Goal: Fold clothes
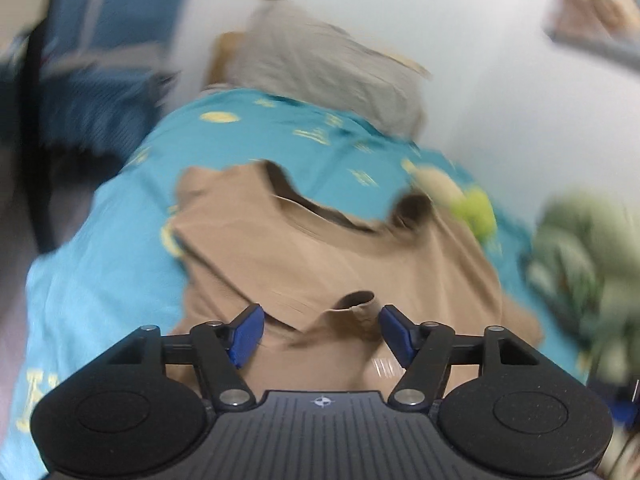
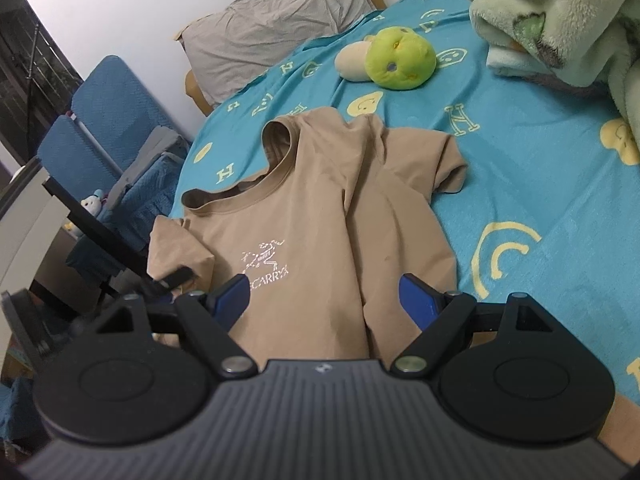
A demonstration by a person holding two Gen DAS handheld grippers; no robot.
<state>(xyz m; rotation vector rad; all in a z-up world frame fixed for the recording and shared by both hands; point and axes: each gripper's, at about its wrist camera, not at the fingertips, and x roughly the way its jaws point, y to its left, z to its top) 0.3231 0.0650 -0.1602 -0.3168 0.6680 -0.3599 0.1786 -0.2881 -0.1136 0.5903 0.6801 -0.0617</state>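
A tan T-shirt [image 2: 320,216] with a white logo lies crumpled on the teal bedsheet [image 2: 540,168], neck opening toward the far left. My right gripper [image 2: 324,300] is open and empty, just above the shirt's lower part. In the blurred left wrist view the same shirt [image 1: 320,256] lies below my left gripper [image 1: 320,332], which is open and empty, with a sleeve opening between its blue pads [image 1: 246,334]. A black part of the left gripper [image 2: 176,278] shows at the shirt's left sleeve in the right wrist view.
A grey pillow [image 2: 272,28] lies at the bed's head. A green plush toy [image 2: 400,58] and a beige one [image 2: 352,60] sit beyond the shirt. A green fleece blanket [image 2: 560,20] is heaped at the right. A blue chair [image 2: 104,120] stands left of the bed.
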